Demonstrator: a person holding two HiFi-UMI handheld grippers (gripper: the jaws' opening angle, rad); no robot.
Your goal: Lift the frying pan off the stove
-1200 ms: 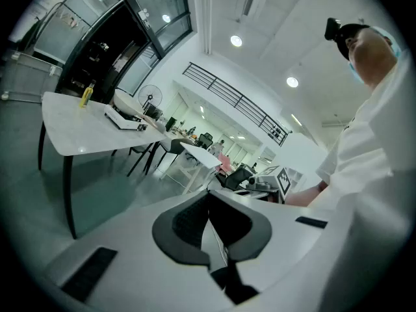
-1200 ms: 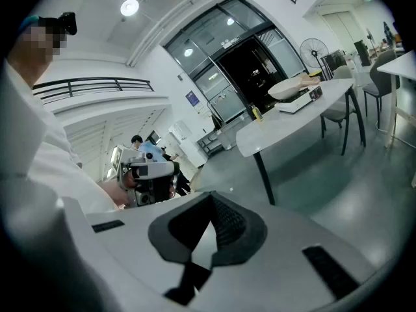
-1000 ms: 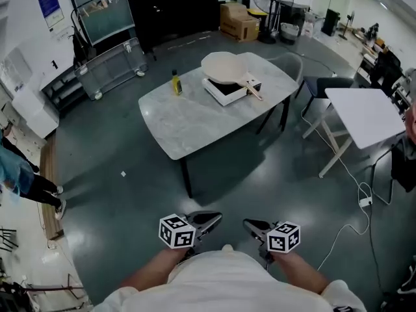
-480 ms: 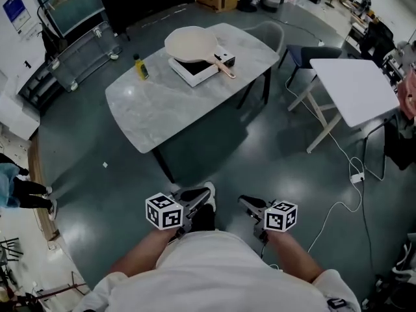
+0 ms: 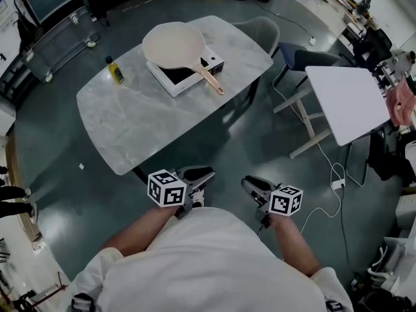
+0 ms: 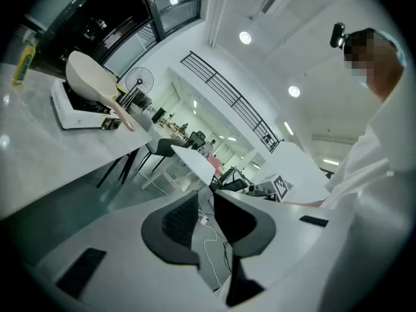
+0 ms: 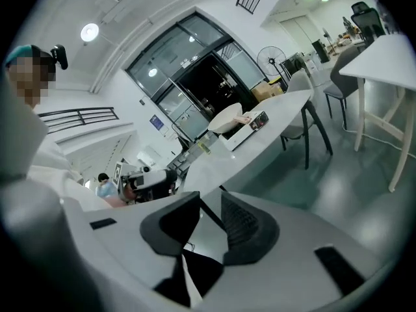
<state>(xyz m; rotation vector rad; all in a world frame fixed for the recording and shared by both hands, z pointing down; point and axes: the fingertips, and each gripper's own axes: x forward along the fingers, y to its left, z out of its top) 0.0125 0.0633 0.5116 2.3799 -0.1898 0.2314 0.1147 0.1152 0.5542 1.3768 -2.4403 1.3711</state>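
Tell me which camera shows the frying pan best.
The head view: it shows the whole frying pan from above, handle included, resting on the stove. The left gripper view shows the frying pan side-on at the upper left; the right gripper view shows it small and distant.

Desk (image 5: 133,119): pale marble-look top, polished.
Pan (image 5: 170,44): cream, matt; handle (image 5: 212,80) wood-toned.
Stove (image 5: 174,83): white casing, glossy black top.
Floor (image 5: 71,187): dark, smooth, glossy.
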